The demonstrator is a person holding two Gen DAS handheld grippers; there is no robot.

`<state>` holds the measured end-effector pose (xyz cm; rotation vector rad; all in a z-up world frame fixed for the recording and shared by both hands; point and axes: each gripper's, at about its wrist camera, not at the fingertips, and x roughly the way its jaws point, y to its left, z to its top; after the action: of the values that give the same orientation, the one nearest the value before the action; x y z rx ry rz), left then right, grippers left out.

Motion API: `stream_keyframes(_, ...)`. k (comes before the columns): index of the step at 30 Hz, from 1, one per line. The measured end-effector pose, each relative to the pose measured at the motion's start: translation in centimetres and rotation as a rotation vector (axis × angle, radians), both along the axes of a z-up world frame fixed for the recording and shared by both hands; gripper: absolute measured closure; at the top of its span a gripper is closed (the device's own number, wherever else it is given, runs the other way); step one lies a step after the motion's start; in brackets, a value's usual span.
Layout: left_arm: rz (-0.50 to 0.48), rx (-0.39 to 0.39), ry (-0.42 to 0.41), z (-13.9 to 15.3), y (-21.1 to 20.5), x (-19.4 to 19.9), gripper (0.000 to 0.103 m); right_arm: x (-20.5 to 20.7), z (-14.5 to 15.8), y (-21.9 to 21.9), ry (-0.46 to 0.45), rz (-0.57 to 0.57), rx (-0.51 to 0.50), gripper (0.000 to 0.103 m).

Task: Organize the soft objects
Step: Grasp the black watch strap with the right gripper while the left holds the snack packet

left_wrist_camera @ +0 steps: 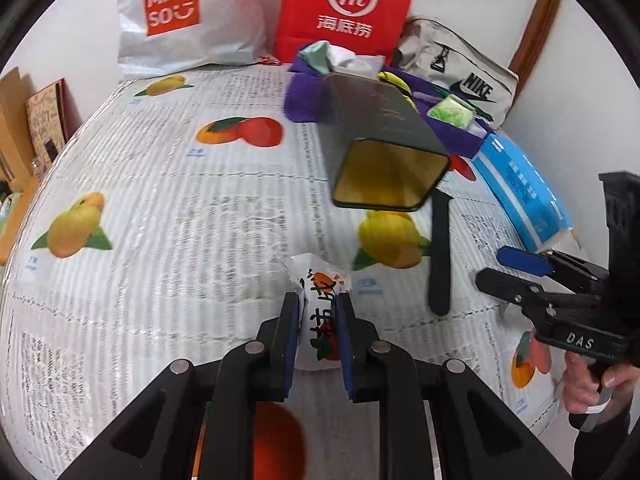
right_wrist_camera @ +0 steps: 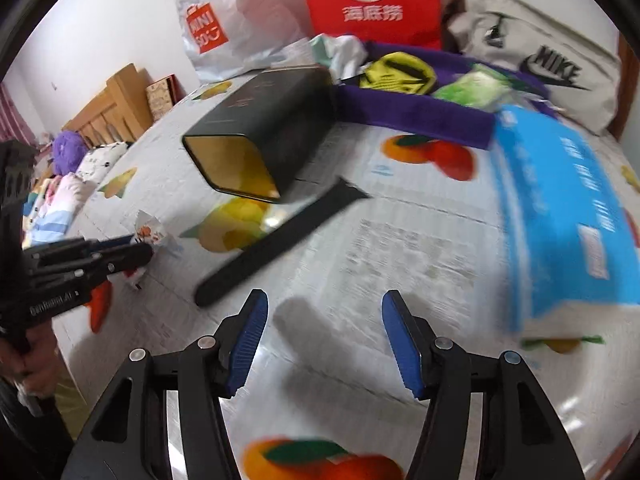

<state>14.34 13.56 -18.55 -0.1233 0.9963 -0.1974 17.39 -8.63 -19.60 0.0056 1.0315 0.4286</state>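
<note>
Jaws: left gripper (left_wrist_camera: 318,312) pinches a small white snack packet with orange print (left_wrist_camera: 320,300); right gripper (right_wrist_camera: 324,336) spread, holding nothing. Surface: white fruit-print bedsheet (left_wrist_camera: 160,208). Black open-ended tin (left_wrist_camera: 384,152) at 1 o'clock of the packet, black strap (right_wrist_camera: 280,240) beside it. Right gripper hovers low, level.

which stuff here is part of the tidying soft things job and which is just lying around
In the job:
- white snack packet, clamped in the left gripper
- right gripper, open and empty
- purple towel with small packets on it

Lying about:
- black tin
- black strap
- blue box
- red bag
- Miniso bag
- Nike bag
</note>
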Motion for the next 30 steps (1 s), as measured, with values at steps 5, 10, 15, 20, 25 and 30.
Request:
stream_keyframes(5, 0.022, -0.059, 0.0, -0.2, 2.2, -0.3, 0.085, 1.5, -0.1, 3.0, 0.018, -0.029, 0.002, 0.028)
stream_keyframes(10, 0.027, -0.135, 0.004, -0.5, 3.3, -0.5, 0.085, 2.4, -0.7, 5.9, -0.058, -0.062, -0.133, 0.023)
stream_keyframes(15, 0.028, -0.146, 0.008, -0.5, 3.5, -0.6, 0.085, 2.3, -0.6, 5.3, -0.057, -0.073, -0.151, 0.022)
stream_keyframes(20, 0.028, -0.147, 0.002, -0.6, 3.4, -1.0, 0.085, 1.1, -0.5, 1.9, -0.014, -0.103, -0.167, 0.022)
stream_keyframes(25, 0.024, -0.147, 0.007, -0.6, 2.9, -1.2, 0.085, 0.8, -0.5, 0.1, -0.016, -0.092, -0.149, 0.025)
stream_keyframes(30, 0.015, -0.133, 0.021, -0.4, 1.9, -1.3, 0.085, 1.1, -0.7, 1.3, -0.093, -0.054, -0.13, 0.042)
